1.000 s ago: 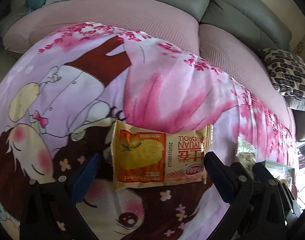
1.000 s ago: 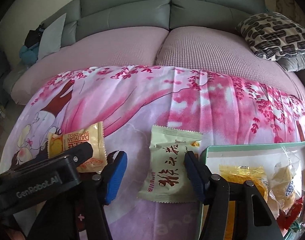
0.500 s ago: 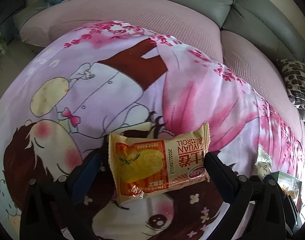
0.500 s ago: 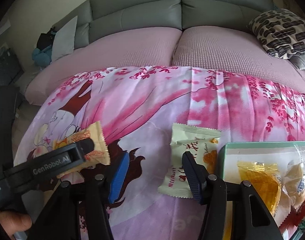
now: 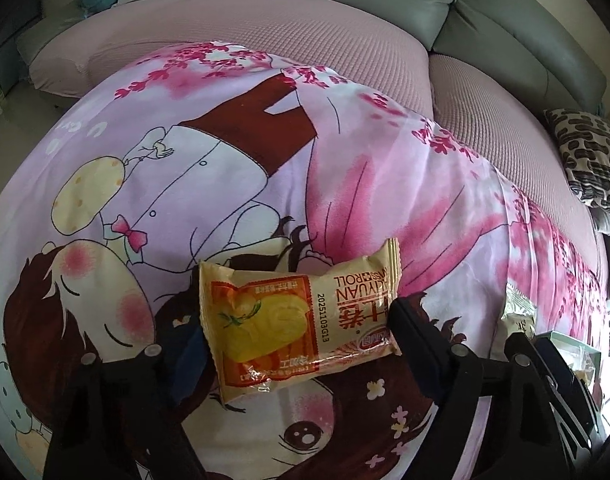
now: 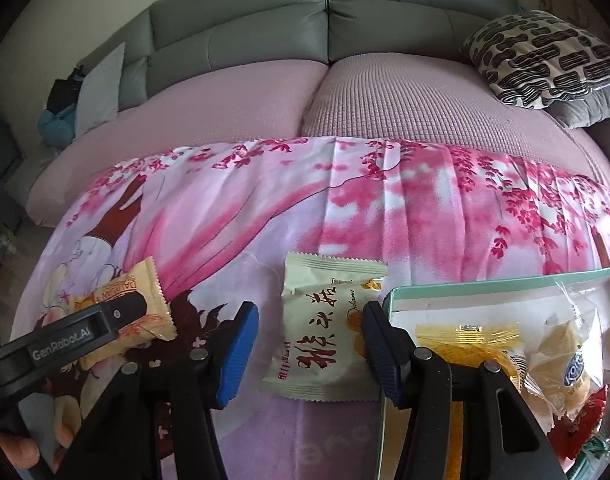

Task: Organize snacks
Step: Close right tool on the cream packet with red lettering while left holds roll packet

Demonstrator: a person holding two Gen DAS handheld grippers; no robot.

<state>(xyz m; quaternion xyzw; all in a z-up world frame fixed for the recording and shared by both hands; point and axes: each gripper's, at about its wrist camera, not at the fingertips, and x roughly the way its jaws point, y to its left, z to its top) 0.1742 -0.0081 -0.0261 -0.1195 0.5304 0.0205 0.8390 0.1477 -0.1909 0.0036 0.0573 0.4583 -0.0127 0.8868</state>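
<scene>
My left gripper [image 5: 295, 334] is shut on an orange Swiss roll packet [image 5: 293, 322], gripped by its two short ends and held off the pink cartoon cloth [image 5: 209, 184]. That packet also shows in the right wrist view [image 6: 123, 312] behind the left gripper's arm. My right gripper [image 6: 311, 346] is open, its jaws on either side of a cream packet with red characters [image 6: 325, 328] lying on the cloth. A mint-green tray [image 6: 485, 282] holding several wrapped snacks sits just right of it.
A grey sofa with pink seat covers [image 6: 385, 100] lies behind the cloth. A patterned black-and-white cushion [image 6: 545, 56] rests at the right. The cream packet [image 5: 519, 312] and tray corner [image 5: 565, 338] show at the left wrist view's right edge.
The left gripper closed on the Swiss roll packet and lifted it from the cloth. The right gripper stayed open around the cream packet, shifting only slightly.
</scene>
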